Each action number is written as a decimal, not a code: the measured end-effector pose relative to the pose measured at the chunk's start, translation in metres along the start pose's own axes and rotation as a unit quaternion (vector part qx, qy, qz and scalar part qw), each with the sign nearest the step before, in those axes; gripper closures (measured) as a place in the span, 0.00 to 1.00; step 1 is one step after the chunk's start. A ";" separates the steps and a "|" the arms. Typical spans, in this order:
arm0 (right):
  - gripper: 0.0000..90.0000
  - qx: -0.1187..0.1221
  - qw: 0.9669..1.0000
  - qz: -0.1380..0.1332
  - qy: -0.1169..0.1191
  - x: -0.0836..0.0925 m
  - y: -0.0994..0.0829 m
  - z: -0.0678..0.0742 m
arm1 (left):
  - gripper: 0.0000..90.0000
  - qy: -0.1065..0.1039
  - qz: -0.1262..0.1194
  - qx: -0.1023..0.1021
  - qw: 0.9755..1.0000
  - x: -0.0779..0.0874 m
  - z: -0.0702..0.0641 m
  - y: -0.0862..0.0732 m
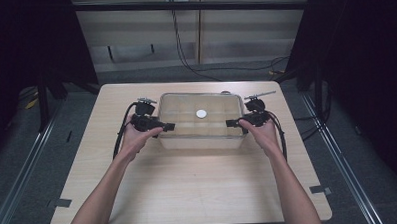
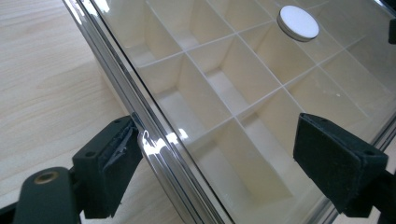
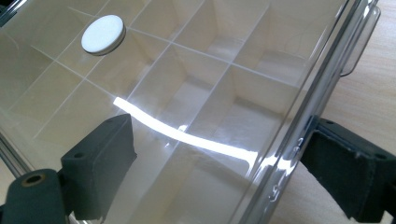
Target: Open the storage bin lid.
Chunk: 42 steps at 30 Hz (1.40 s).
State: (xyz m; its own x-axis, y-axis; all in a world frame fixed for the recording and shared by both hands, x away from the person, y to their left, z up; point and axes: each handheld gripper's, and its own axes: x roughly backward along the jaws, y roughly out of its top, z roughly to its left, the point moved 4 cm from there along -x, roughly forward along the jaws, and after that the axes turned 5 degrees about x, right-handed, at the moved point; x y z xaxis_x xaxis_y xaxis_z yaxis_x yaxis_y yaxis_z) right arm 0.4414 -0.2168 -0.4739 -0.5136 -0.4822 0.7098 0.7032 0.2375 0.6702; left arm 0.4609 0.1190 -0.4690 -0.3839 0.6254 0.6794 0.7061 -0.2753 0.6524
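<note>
The high view looks forward and down over the whole bench [image 1: 189, 192]. Each gripper view sits close above an end of the clear box [image 1: 199, 121], facing inward; all three share its white disc [image 1: 201, 113].

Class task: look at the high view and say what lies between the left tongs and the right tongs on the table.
In the high view, the clear compartment box, bearing a white disc, spans from the left tongs to the right tongs.

- Between left gripper [image 1: 163, 126] and right gripper [image 1: 233, 123]: clear lidded box [image 1: 200, 137] with white knob [image 1: 201, 113], blocking any straight pass across.
- Behind and outside both grippers: bare table [image 1: 189, 187], open for withdrawal.
- Beyond the box: narrow strip of tabletop.
</note>
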 end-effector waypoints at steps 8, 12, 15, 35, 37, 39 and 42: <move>0.08 -0.004 1.000 -0.005 -0.010 -0.005 0.002 0.001 | 0.16 -0.012 0.006 0.005 1.000 -0.003 0.002 0.001; 0.08 -0.012 1.000 -0.009 -0.010 -0.007 0.003 0.000 | 0.16 -0.018 0.004 0.010 1.000 -0.006 0.003 0.002; 0.08 -0.018 1.000 -0.014 -0.008 -0.008 0.003 -0.002 | 0.15 -0.014 0.007 0.010 1.000 -0.007 0.002 0.003; 0.21 -0.019 0.997 -0.054 -0.049 -0.002 0.005 -0.001 | 0.27 -0.004 -0.012 0.004 1.000 0.003 0.004 0.003; 0.22 -0.016 0.997 -0.062 -0.048 0.001 0.006 -0.001 | 0.30 -0.005 -0.018 0.002 1.000 0.004 0.003 0.003; 0.25 -0.017 0.996 -0.071 -0.048 0.003 0.006 -0.001 | 0.31 -0.003 -0.023 0.000 1.000 0.005 0.003 0.003; 0.29 -0.020 0.996 -0.079 -0.045 0.006 0.006 -0.002 | 0.33 -0.005 -0.029 0.001 1.000 0.006 0.003 0.002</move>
State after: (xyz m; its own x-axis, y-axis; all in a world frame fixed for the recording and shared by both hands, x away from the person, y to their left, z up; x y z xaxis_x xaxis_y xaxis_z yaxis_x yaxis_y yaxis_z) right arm 0.4438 -0.2199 -0.4664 -0.6602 -0.4338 0.6132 0.6279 0.1294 0.7675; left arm 0.4620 0.1243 -0.4643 -0.4183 0.6470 0.6375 0.6842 -0.2371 0.6897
